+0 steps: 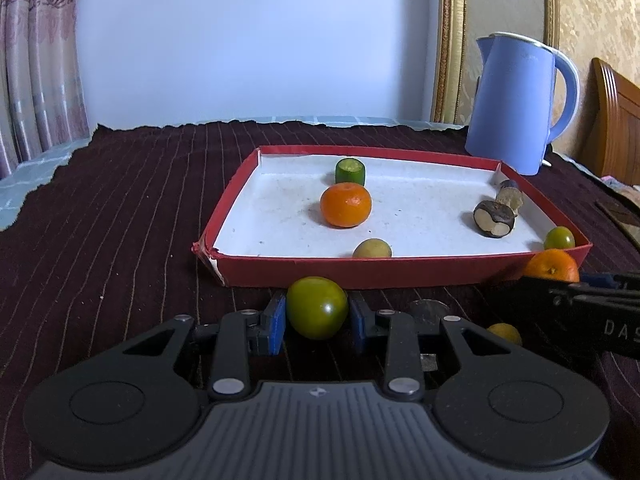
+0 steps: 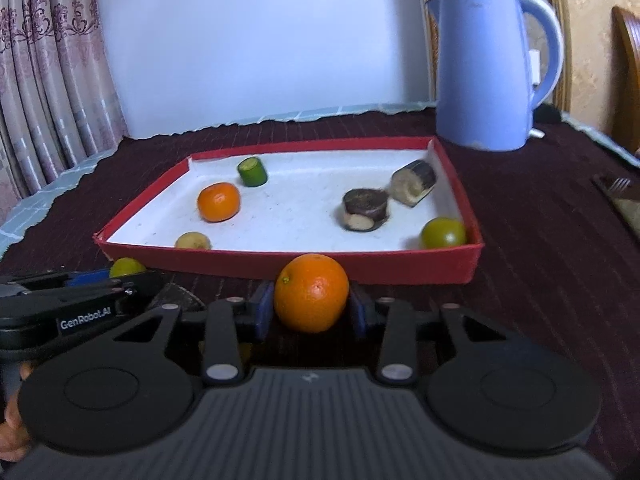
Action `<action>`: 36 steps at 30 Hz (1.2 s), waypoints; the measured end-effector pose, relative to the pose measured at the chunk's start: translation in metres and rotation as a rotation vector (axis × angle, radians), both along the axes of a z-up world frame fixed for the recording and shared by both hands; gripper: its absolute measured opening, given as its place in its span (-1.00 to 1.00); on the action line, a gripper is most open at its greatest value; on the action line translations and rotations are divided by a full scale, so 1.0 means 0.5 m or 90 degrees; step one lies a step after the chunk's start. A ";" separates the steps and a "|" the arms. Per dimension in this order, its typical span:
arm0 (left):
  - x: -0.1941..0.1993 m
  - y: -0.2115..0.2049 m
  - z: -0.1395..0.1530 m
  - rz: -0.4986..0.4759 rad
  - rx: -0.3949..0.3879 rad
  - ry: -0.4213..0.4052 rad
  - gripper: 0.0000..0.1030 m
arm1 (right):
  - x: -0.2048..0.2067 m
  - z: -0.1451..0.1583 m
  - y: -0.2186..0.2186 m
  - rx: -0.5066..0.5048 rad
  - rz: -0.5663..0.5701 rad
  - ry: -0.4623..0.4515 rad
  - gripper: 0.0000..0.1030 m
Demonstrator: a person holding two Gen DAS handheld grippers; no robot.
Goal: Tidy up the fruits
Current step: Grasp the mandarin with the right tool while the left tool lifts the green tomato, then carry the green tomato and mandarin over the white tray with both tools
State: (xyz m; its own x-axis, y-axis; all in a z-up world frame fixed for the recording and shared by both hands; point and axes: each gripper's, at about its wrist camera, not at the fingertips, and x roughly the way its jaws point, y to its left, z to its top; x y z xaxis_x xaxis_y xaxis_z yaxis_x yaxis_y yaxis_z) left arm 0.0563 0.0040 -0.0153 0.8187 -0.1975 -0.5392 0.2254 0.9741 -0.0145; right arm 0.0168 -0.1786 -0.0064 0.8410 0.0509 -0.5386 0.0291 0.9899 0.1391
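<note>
Two fruits (image 1: 317, 307) (image 2: 311, 293) hide jaws' pads.

Two oranges (image 2: 311, 293) (image 2: 218, 201), one tray (image 2: 280, 264), one kettle (image 2: 486, 76).

Stood at about two o'clock on the dark striped cloth (image 1: 120, 208): a blue electric kettle (image 1: 516, 104), upright, handle to the right, white rim at the top, just behind the far right corner of the cloth's middle area. Hung at nine to ten o'clock: a pinkish patterned curtain (image 1: 36, 64). Rose at twelve o'clock: a plain pale wall (image 1: 256, 40). Ran upright at one o'clock: a gilt frame edge (image 1: 452, 40). Showed at three o'clock: a brown wooden chair back (image 1: 616, 120). Peeked out beyond the cloth's ragged far edge: a pale tiled tabletop (image 1: 32, 172).
</note>
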 end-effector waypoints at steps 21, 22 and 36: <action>-0.041 -0.042 0.068 -0.006 0.011 -0.034 -0.38 | -0.030 0.015 -0.034 -0.009 -0.007 -0.032 -0.29; -0.040 -0.044 0.069 -0.006 0.011 -0.032 -0.38 | -0.032 0.015 -0.038 -0.007 -0.007 -0.034 -0.29; -0.026 -0.052 0.077 -0.009 0.018 -0.037 -0.38 | -0.034 0.024 -0.024 -0.017 -0.008 -0.045 -0.29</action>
